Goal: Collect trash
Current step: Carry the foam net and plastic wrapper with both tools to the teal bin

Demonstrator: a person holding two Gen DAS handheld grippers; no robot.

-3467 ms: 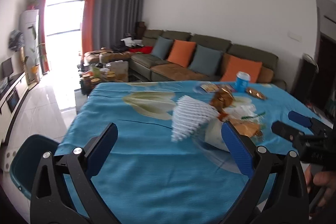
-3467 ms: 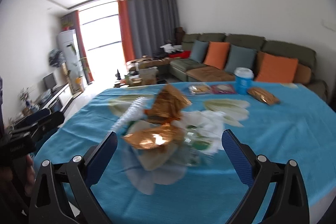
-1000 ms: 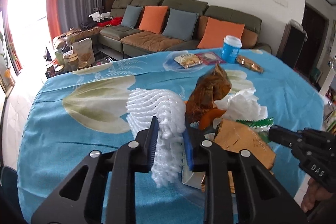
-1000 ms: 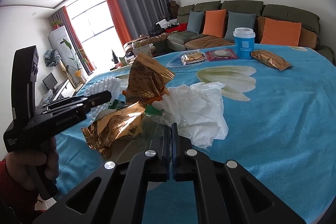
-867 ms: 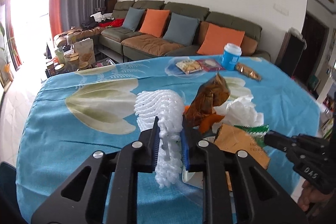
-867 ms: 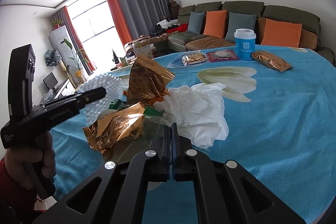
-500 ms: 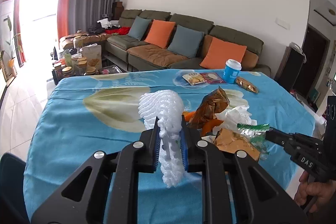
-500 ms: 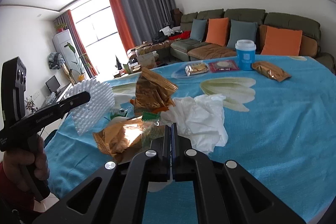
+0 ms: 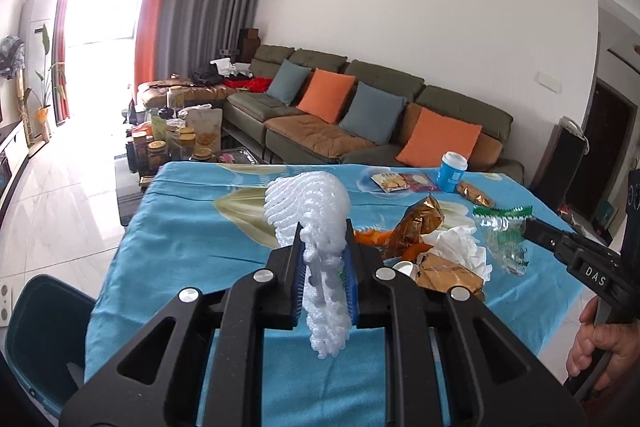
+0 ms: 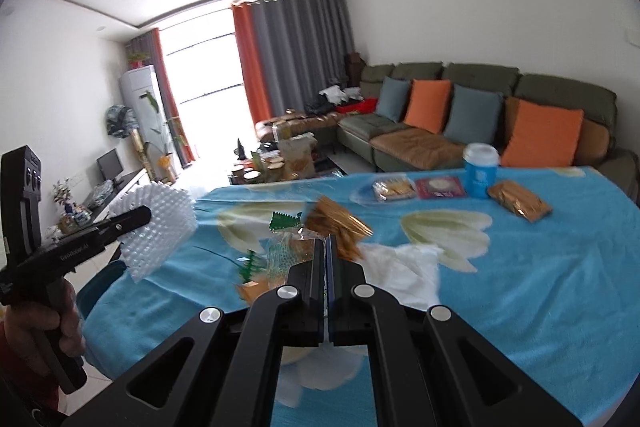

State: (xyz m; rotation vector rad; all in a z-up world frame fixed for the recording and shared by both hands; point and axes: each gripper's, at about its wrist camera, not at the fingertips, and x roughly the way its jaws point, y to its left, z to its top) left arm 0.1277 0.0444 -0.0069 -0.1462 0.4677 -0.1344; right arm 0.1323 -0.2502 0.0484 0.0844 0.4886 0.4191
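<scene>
**Left wrist view: foam net and clear wrapper lifted off the blue counter**

Left wrist camera shows the left gripper (image 9: 325,263) pinching a white foam fruit net (image 9: 310,211) between its blue pads, the net standing above the fingers and hanging below them, clear of the counter (image 9: 192,239) with its blue flowered cloth. To the right, the right gripper (image 9: 526,223) bears the white letters "DAS" on its black body and pinches a crinkled clear wrapper with a green zigzag edge (image 9: 502,227), held above the cloth. A hand (image 9: 600,343) grips its handle.

On the counter lie a gold foil bag (image 9: 420,225), a crumpled white tissue (image 9: 460,251) and a flat gold packet (image 9: 448,275), close together. Farther back stand a blue paper cup with a white lid (image 9: 452,173), two flat snack packets (image 9: 402,182) and another gold packet (image 9: 476,195); their print is too small to read. A dark teal bin (image 9: 36,331) sits on the floor at the lower left.

From the right wrist camera, the right gripper's fingers are pressed together on the wrapper. The left gripper's side carries pale lettering too blurred to read with certainty.
</scene>
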